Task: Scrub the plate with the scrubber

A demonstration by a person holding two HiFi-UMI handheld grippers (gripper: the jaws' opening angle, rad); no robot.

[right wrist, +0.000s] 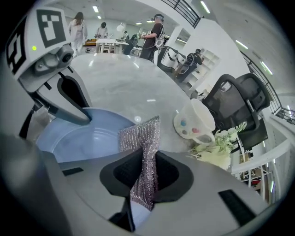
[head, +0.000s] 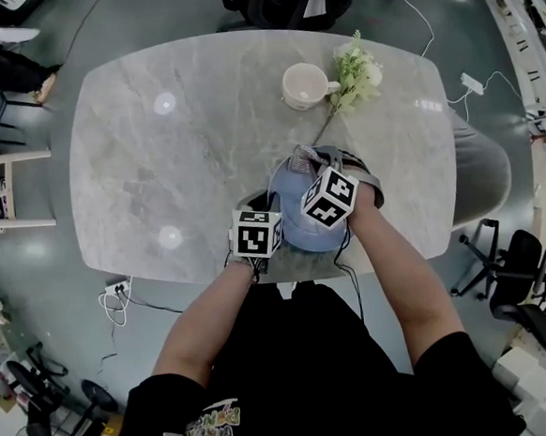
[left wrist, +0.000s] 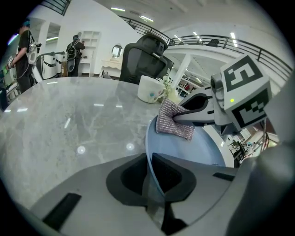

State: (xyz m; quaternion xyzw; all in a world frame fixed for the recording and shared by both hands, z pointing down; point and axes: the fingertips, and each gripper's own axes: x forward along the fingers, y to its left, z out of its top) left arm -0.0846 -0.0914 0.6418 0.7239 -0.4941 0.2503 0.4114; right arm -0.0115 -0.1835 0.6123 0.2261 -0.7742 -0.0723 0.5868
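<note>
Two grippers, one blue plate, one glittery grey scrubber, one white mug, one sprig of pale flowers, one marble table. On the plate's near rim, the left gripper: jaws drawn narrow and clamped there, one inside the rim, one outside. At the plate's far side, the right gripper: jaws pinched on the scrubber, cloth folded upright between them, free end poking past the tips and lying at the far rim, seemingly touching it. Plate close in front of the person, with the table's near edge just behind it on the person's side. Beyond the plate and well apart from it, the mug; also beyond the plate and further right, the flowers, stem pointing back toward the plate's far rim. Left of the plate, a broad open stretch of marble out to the rounded table edge; right of the plate, a narrower strip before the edge; beyond the plate, open marble up to the mug. Cannot tell whether the plate lies flat or tips up.
</note>
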